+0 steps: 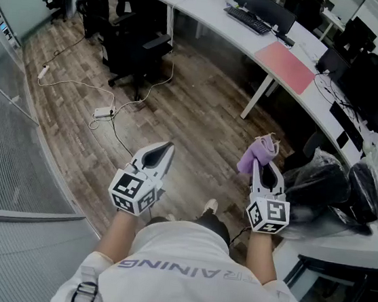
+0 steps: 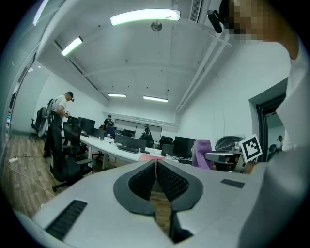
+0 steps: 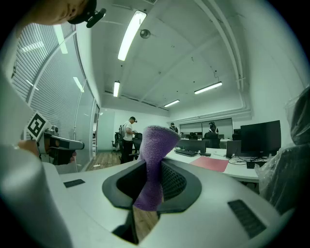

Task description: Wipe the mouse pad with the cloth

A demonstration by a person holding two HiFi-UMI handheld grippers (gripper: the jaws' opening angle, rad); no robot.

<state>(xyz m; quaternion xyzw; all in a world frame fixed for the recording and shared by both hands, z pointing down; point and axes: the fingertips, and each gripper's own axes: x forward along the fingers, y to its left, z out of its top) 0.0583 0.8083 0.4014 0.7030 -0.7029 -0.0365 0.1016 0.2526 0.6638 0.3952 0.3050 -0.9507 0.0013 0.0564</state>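
Note:
A purple cloth sticks up out of my right gripper, whose jaws are shut on it; in the right gripper view the cloth fills the gap between the pads. My left gripper is shut with nothing in it, its pads meeting at the tips. Both grippers hang over the wooden floor, well short of the desk. The red mouse pad lies flat on the white desk ahead, right of a black keyboard; it also shows as a red mouse pad in the right gripper view.
Black office chairs stand ahead left, with cables and a power strip on the floor. Monitors line the desk at right. Black bags sit on the desk end close to my right gripper. Other people stand at the far desks.

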